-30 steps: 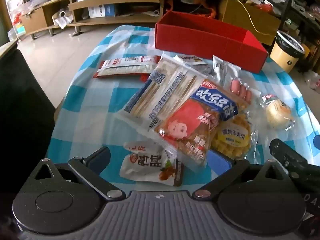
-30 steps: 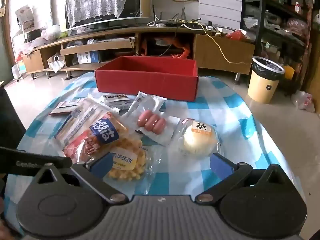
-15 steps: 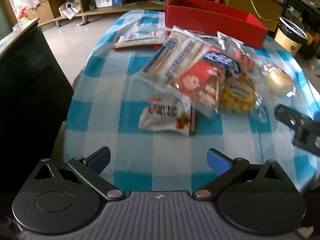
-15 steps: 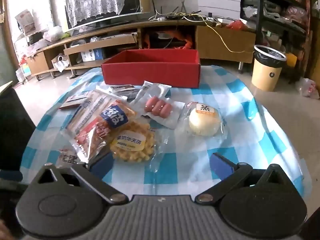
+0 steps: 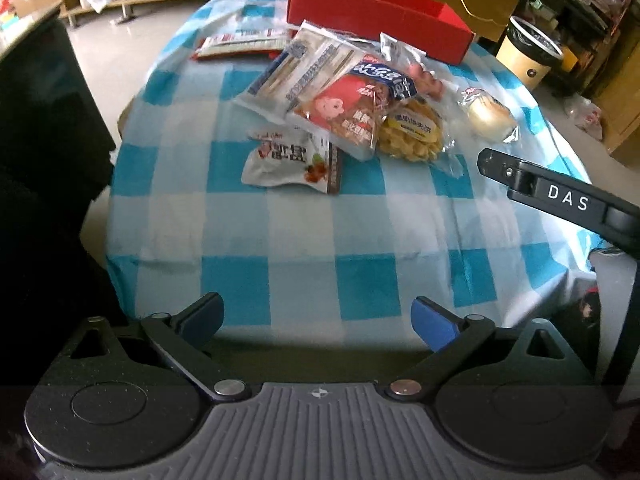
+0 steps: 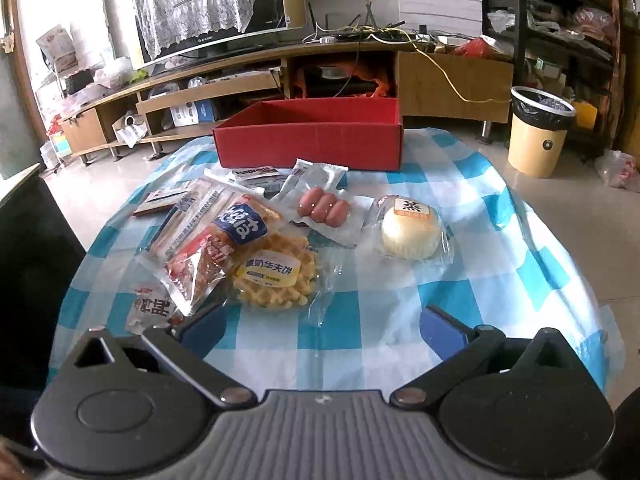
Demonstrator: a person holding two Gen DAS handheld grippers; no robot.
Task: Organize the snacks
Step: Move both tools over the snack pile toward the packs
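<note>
Left wrist view: the left gripper (image 5: 318,322) hovers with jaws spread and empty above the blue-and-white checked tablecloth (image 5: 304,216), well short of the plastic-wrapped snack packets (image 5: 344,96). The right gripper (image 6: 320,322), equally spread and empty, faces the packets, with the open red cardboard box (image 6: 308,146) behind them.

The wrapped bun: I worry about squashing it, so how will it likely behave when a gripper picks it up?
The bun looks round and puffy, so it is probably soft and dents under a firm squeeze. Its clear wrapper sits loose and glossy, so it may slip or crinkle first. It is probably light for its size. It lies flat on the tablecloth, so it seems unlikely to roll.
</note>
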